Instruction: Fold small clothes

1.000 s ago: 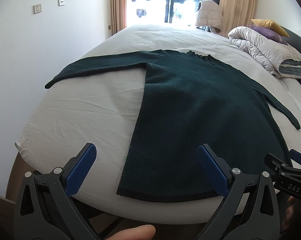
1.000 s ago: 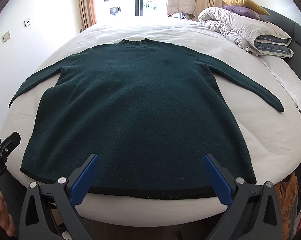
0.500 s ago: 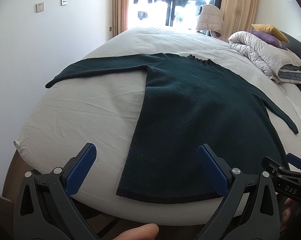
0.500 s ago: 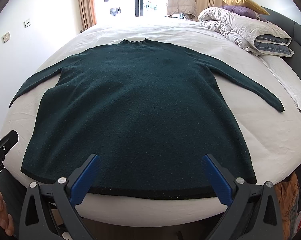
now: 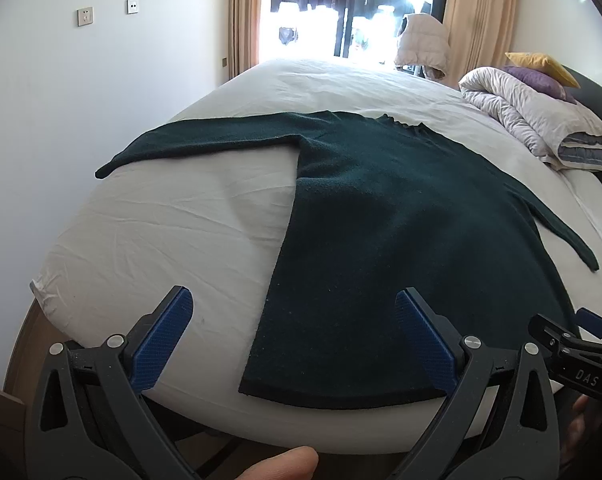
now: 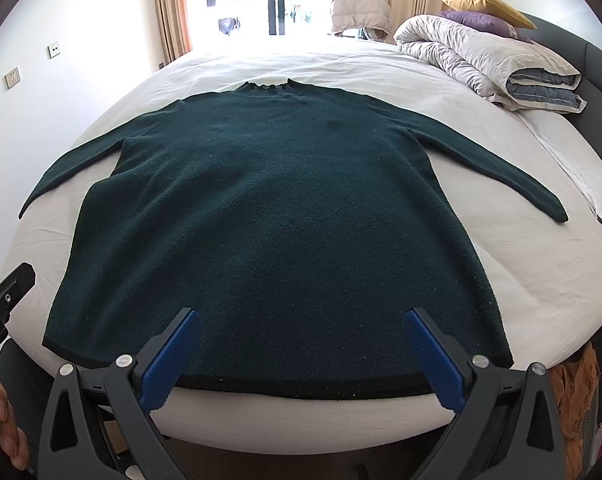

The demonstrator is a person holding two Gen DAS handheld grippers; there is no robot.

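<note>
**Dark green sweater flat on the bed, both grippers hanging back**

Bedroom with a big white-sheeted bed (image 5: 173, 232), beige curtains (image 5: 477, 20) and a bright glass door at the far end.

Left wrist view first: the sweater (image 5: 401, 240) lies flat on the sheet, front side down or up I honestly can't say. Its collar points toward the window and its hem sits right at the near edge of the mattress. One sleeve (image 5: 205, 140) stretches out toward the white wall, the other runs off to the right side. A rolled-up duvet (image 5: 541, 124) is piled near the headboard with a purple and a yellow pillow (image 5: 541, 66) on top. The left gripper (image 5: 293, 340) hovers at the bed's near edge with its blue-padded jaws spread wide, nothing between them, lined up over the hem's left corner. A thumb tip shows at the very bottom. The other gripper pokes in at the lower right.

Right wrist view: same sweater (image 6: 277, 224) seen straight on, both sleeves angled outward and lying on the sheet. The right gripper (image 6: 301, 356) also has its jaws wide apart and empty, hanging just above the middle of the hem, not touching it as far as I can see. A puffy jacket (image 6: 359, 4) hangs by the glass door.
</note>
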